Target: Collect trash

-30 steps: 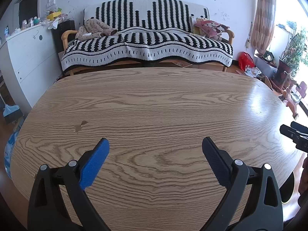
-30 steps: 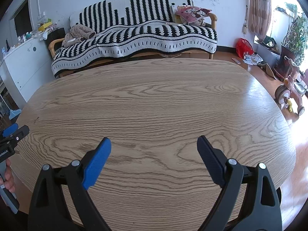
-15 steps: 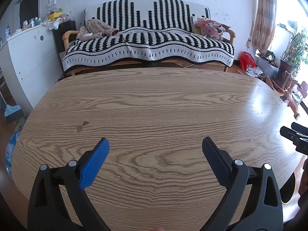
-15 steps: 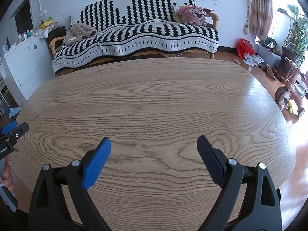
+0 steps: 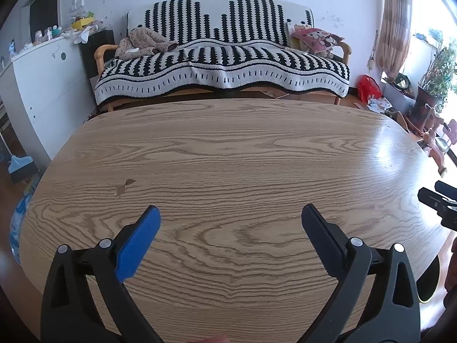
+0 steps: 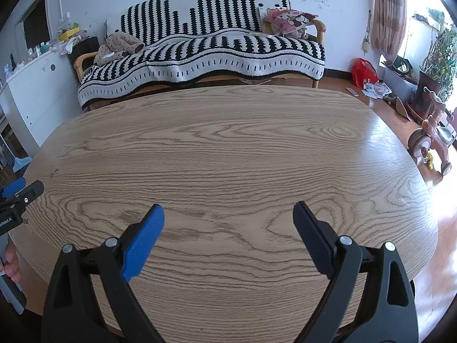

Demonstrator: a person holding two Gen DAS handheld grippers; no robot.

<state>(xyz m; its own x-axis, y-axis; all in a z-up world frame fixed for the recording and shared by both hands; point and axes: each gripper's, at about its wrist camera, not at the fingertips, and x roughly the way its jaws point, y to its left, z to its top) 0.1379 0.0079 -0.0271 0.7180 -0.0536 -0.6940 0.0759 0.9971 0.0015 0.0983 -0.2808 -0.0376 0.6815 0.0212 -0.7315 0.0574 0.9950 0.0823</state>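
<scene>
No trash shows on the wooden table [image 5: 228, 154], which also fills the right wrist view [image 6: 228, 154]; only a small dark stain [image 5: 124, 185] marks it at the left. My left gripper [image 5: 230, 214] is open and empty above the table's near edge. My right gripper [image 6: 228, 213] is open and empty too, beside it. The right gripper's tips [image 5: 437, 197] show at the right edge of the left wrist view. The left gripper's tips [image 6: 21, 190] show at the left edge of the right wrist view.
A sofa with a black-and-white striped blanket [image 5: 222, 65] stands behind the table. A white cabinet [image 5: 42, 85] is at the left. A red bag [image 6: 364, 71], scattered papers [image 6: 374, 88], a plant and a child's tricycle [image 6: 431, 140] are on the floor at the right.
Both views have shifted slightly; the scene sits a little further right than a second ago. Both grippers stay open and empty.
</scene>
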